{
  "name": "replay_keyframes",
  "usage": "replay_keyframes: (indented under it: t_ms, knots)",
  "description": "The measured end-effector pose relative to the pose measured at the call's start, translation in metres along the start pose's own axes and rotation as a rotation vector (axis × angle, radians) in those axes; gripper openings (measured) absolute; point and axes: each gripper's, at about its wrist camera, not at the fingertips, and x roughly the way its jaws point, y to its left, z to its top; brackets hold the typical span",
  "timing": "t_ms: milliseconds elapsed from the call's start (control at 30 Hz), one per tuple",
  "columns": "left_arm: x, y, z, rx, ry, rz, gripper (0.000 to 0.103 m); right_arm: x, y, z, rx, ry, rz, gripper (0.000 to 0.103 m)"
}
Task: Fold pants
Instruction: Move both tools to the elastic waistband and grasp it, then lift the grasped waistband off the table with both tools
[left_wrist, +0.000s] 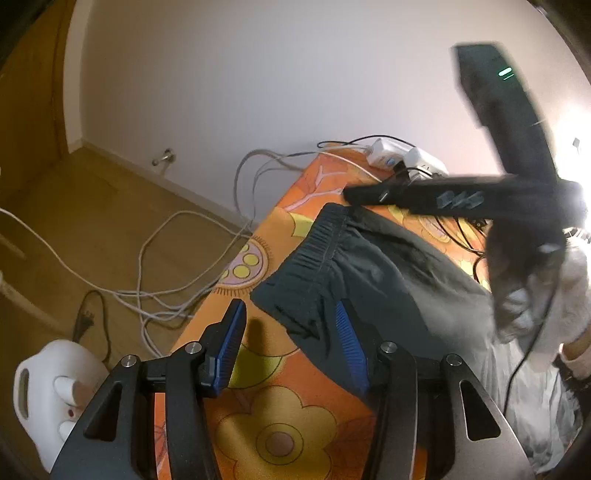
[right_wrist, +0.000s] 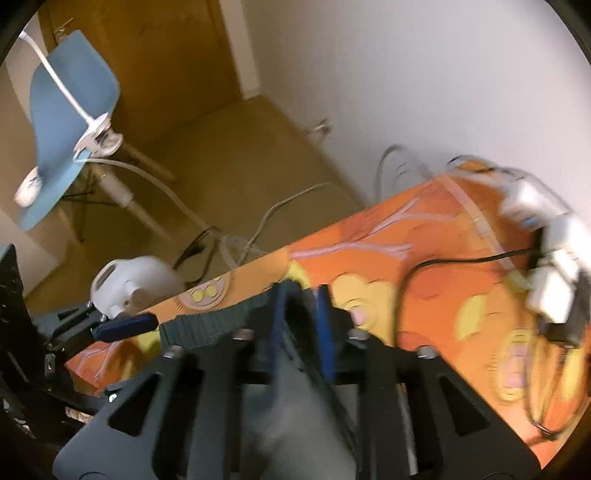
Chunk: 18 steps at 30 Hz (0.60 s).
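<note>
Both grippers (left_wrist: 290, 325) (right_wrist: 301, 314) at pants (left_wrist: 369, 280) waistband; L open, R clamped.

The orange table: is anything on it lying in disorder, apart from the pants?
Yes. At the far end of the orange table, white power adapters and black cables lie tangled, close behind the waistband of the pants. More white cables sprawl on the floor beside it.

Warm dim light, glare at right, rt view motion-blurred, fisheye edges.
</note>
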Motion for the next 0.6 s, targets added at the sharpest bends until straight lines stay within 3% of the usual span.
replay_keyframes:
  t_ms: [33,167,333,600]
  knots:
    - [0.0,0.0,-0.001,-0.001,0.0,-0.003,0.049,-0.009,0.001,-0.001,0.005,-0.018,-0.006,0.048]
    - [-0.006,-0.001,-0.008,-0.008,0.001,-0.029,0.049,-0.037,0.009,-0.002,0.048,-0.022,0.095,0.05]
    - [-0.03,0.003,-0.023,0.002,-0.009,-0.041,0.049,-0.021,0.035,-0.008,0.078,0.115,0.15,0.05]
    - [-0.044,0.019,-0.029,-0.032,0.006,-0.057,0.049,0.017,0.085,-0.019,-0.036,0.22,0.07,0.05]
